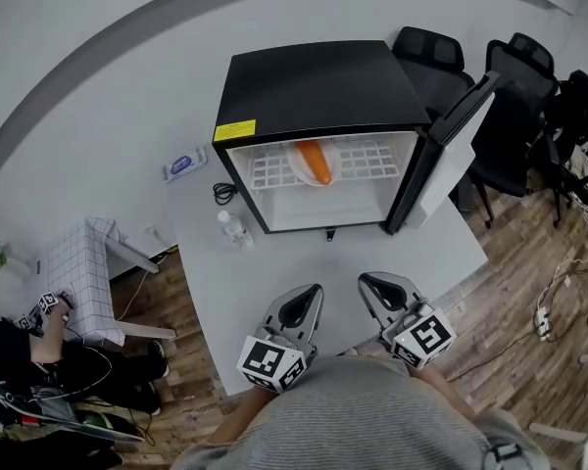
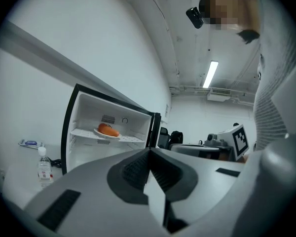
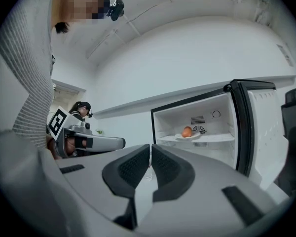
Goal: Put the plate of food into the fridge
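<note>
A white plate with an orange piece of food (image 1: 312, 162) lies on the wire shelf inside the open black mini fridge (image 1: 318, 86). That plate also shows in the left gripper view (image 2: 107, 131) and in the right gripper view (image 3: 188, 135). Both grippers hover over the table's near edge, well in front of the fridge and apart from it. My left gripper (image 1: 310, 292) (image 2: 149, 152) is shut and holds nothing. My right gripper (image 1: 368, 282) (image 3: 150, 151) is also shut and empty, with its pads nearly touching.
The fridge door (image 1: 451, 145) stands open to the right. A small water bottle (image 1: 234, 227), a black cable (image 1: 223, 193) and a wipes pack (image 1: 182, 165) lie left of the fridge on the white table (image 1: 216, 292). Office chairs (image 1: 441, 62) stand behind it, and a tiled side table (image 1: 78, 272) stands at the left.
</note>
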Demonstrator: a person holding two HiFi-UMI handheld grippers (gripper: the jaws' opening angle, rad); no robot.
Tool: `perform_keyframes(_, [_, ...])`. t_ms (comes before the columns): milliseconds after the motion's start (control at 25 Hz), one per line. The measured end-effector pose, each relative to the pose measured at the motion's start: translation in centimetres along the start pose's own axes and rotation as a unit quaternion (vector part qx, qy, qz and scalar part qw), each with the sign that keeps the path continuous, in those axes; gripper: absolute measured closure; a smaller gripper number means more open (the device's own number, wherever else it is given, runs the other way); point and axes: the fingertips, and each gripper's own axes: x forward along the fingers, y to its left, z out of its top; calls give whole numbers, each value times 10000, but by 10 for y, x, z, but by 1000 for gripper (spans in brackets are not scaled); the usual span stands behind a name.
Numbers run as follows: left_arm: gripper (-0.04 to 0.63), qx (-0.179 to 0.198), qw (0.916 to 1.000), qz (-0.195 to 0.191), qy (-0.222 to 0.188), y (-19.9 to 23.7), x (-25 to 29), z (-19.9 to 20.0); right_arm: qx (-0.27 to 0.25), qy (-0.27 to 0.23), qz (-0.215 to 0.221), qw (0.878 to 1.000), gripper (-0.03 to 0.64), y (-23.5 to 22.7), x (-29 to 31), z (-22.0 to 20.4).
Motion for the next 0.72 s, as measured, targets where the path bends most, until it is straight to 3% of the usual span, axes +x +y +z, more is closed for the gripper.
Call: perform_keyframes(720, [584,-126,9985,-284,445,-13,8,-20,-29,288,88,9995,601,15,7,-15])
